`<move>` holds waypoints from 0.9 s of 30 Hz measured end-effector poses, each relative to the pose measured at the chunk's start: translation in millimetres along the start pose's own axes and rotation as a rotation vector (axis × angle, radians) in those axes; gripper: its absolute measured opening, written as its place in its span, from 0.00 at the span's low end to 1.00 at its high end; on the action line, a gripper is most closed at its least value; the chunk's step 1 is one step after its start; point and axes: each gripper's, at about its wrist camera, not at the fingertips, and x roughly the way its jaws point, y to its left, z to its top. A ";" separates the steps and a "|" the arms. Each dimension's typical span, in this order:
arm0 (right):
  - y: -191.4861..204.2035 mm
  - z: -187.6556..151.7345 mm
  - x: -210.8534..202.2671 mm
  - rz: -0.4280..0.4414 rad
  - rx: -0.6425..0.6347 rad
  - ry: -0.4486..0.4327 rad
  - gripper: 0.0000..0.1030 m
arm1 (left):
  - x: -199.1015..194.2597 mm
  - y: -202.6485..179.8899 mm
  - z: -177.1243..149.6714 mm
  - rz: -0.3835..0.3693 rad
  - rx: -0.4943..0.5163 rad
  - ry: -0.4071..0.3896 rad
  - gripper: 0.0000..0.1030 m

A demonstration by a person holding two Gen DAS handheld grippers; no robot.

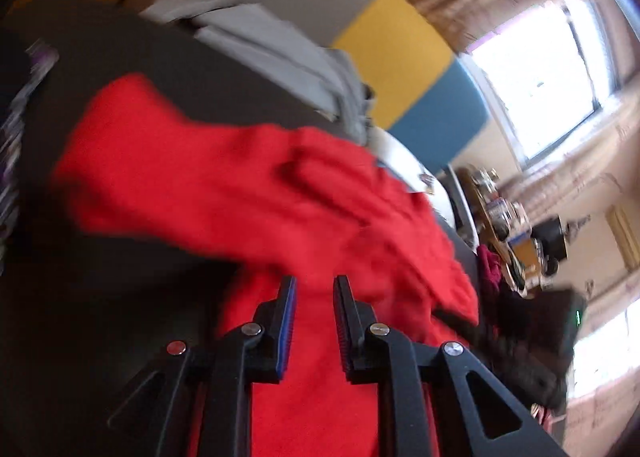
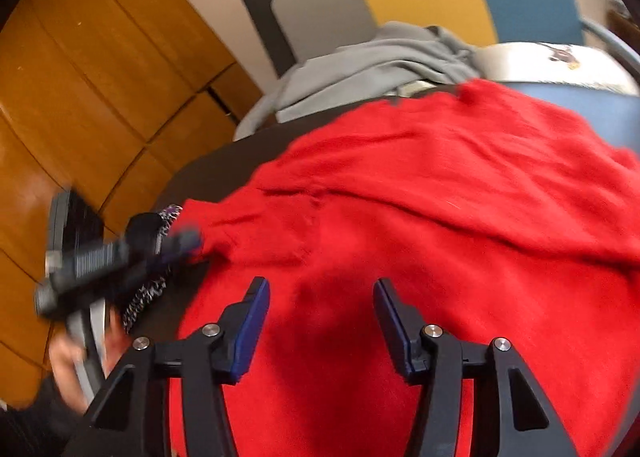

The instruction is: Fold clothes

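- The red garment lay spread and rumpled over a dark table; it was the landmark for everything else.
- The right gripper hovered over the garment's near part, its jaws standing apart with only red cloth seen behind the gap and no pad pressing on anything.
- The left gripper pointed down at a bunched ridge of the same garment; its jaws stood slightly apart, and the blurred view showed no cloth pinched between them.
- In the right wrist view the left gripper appeared blurred at the garment's left edge, its tip at or just over the cloth; whether it touched could not be told.
- Left of the garment a strip of bare dark table stayed free, running to the table's curved edge.
- A patterned purple-and-white cloth sat at that table edge, just beside the garment's left corner.
- Beyond the garment's far edge a pile of grey clothes lay, touching or nearly touching the red cloth.
- Right of the garment's far edge a white cloth with a small printed picture lay; the print was too blurred to read.
- No brand, label or writing could be read anywhere.
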 end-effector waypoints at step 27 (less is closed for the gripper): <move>139.8 155.4 -28.6 -0.388 -0.572 -0.102 0.05 | 15.7 -1.2 8.0 -0.064 -0.034 -0.038 0.21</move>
